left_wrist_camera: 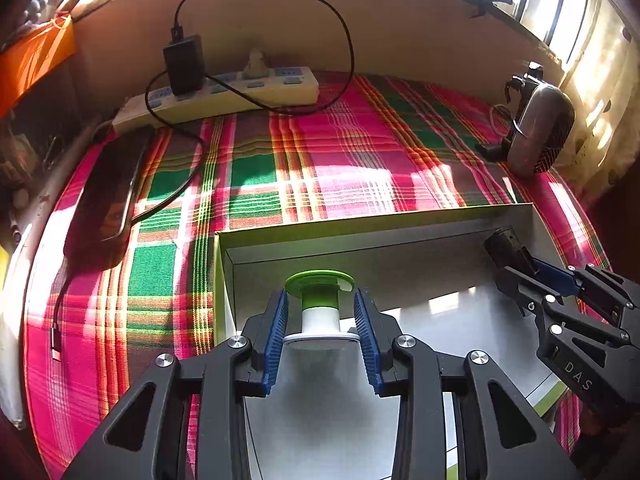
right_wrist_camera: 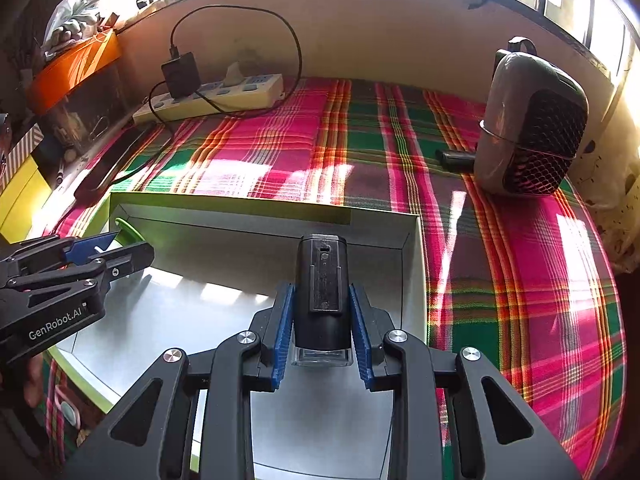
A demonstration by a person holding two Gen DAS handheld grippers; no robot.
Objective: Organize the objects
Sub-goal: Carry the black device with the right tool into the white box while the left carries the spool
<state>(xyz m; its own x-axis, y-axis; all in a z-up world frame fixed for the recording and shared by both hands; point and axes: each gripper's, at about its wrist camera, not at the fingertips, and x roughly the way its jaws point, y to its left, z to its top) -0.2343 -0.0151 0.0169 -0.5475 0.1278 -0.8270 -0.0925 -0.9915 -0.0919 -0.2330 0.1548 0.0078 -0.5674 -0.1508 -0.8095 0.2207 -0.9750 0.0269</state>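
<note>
Both tools hold items over the open box

The left tool (left_wrist_camera: 321, 336) grips a green-and-white spool (left_wrist_camera: 320, 308) by its wide rims; the right tool (right_wrist_camera: 322, 332) clamps a black device (right_wrist_camera: 322, 292). Both hang above the white box (left_wrist_camera: 360, 240) on the plaid-covered surface (left_wrist_camera: 320, 152).

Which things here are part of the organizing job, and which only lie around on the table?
Part of the job:
- green-and-white spool, in the left gripper
- black device, in the right gripper
- open box

Lying about:
- power strip
- black charger
- phone
- grey speaker
</note>
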